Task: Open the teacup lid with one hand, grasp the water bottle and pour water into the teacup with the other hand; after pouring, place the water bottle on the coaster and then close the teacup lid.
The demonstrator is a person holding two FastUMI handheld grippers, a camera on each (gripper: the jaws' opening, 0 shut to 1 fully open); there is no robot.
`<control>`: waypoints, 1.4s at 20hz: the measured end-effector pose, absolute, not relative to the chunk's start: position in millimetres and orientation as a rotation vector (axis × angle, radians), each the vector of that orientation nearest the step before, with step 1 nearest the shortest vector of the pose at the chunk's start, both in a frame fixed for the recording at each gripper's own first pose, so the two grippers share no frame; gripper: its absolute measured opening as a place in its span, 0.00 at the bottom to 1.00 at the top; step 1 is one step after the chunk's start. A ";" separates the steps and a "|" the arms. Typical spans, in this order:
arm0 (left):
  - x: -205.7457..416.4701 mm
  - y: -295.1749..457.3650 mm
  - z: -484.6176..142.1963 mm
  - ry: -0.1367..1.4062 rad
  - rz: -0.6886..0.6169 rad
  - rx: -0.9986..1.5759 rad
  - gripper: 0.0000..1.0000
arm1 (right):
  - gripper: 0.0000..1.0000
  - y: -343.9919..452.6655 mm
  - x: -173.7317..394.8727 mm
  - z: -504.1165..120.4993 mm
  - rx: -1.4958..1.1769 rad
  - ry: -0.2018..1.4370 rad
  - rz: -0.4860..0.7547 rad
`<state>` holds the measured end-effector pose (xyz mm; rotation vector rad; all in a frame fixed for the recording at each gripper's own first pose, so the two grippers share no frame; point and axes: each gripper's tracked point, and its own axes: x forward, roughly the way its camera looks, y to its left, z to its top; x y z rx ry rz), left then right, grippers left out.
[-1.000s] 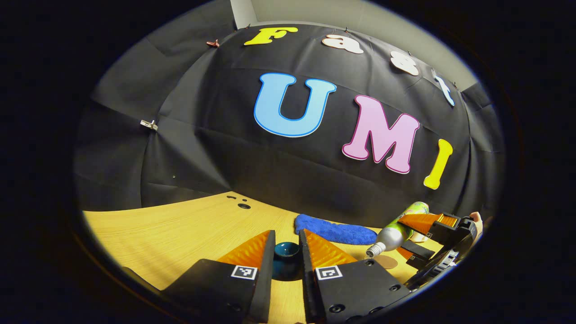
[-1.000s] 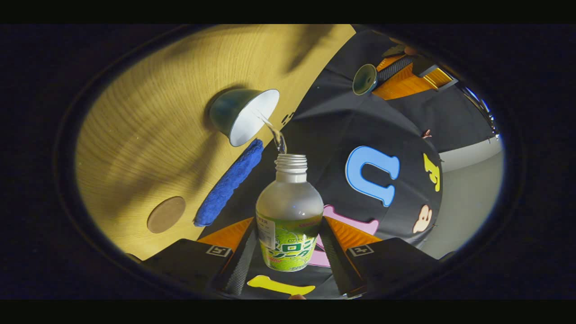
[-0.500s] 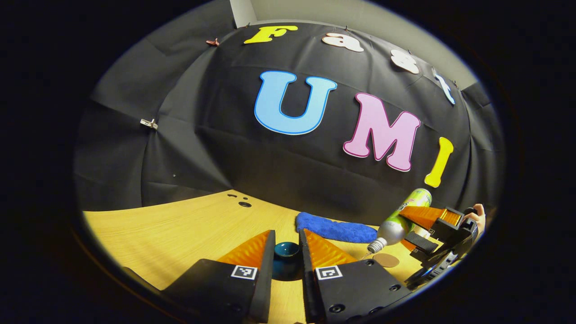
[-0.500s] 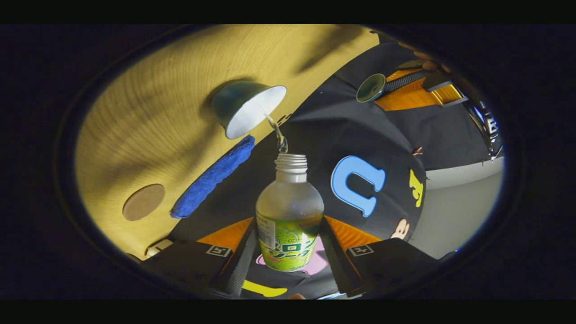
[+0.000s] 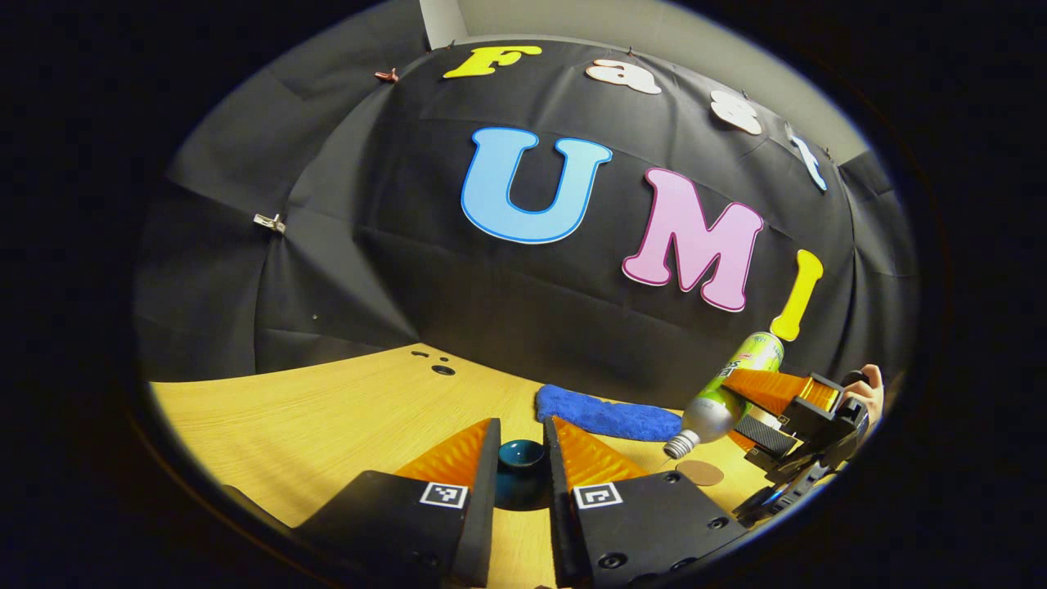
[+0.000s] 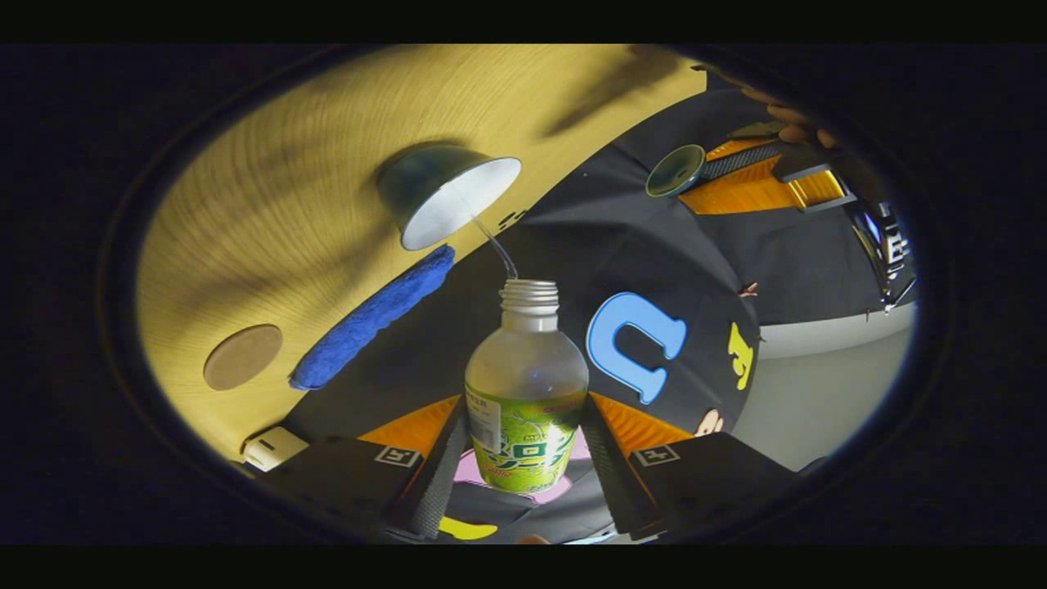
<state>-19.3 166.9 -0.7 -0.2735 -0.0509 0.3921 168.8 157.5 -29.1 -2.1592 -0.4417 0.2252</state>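
The table (image 6: 270, 204) spreads pale and woody across the right gripper view, and on it sits the teacup (image 6: 446, 196), open, white inside, dark glaze outside — stiff, breakable ware by the look, best left standing and not knocked. Just beside it lies a blue cloth (image 6: 372, 315), soft and bunched, and beyond that the round coaster (image 6: 243, 357), flat and bare, waiting for the bottle. Now the bottle (image 6: 526, 393): the right gripper (image 6: 523, 458) is clenched on its labelled lower body, both fingers pressing the sides, neck tipped toward the cup and a thin stream running into it. It looks like light plastic, mostly emptied, so likely easy to swing but apt to flex or slip if squeezed near the smooth shoulder; the label band seems the surest hold. In the left gripper view, the left gripper (image 5: 521, 470) is clamped on the lid (image 5: 521, 458), small, dark and glazed, held well clear of the pour. That lid is probably hard, slick and chippable, so a light, centred pinch suits it.
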 end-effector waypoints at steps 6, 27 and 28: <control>-19.0 167.9 -2.8 -0.045 0.396 -0.279 0.33 | 0.78 164.4 169.5 -26.6 -2.143 -0.450 0.240; -19.4 165.0 -4.1 -0.043 0.407 -0.274 0.33 | 0.80 154.0 149.4 -82.4 -0.323 0.267 0.476; -18.4 164.3 -3.3 -0.043 0.404 -0.276 0.33 | 0.80 152.4 152.7 -75.5 -0.227 0.263 0.476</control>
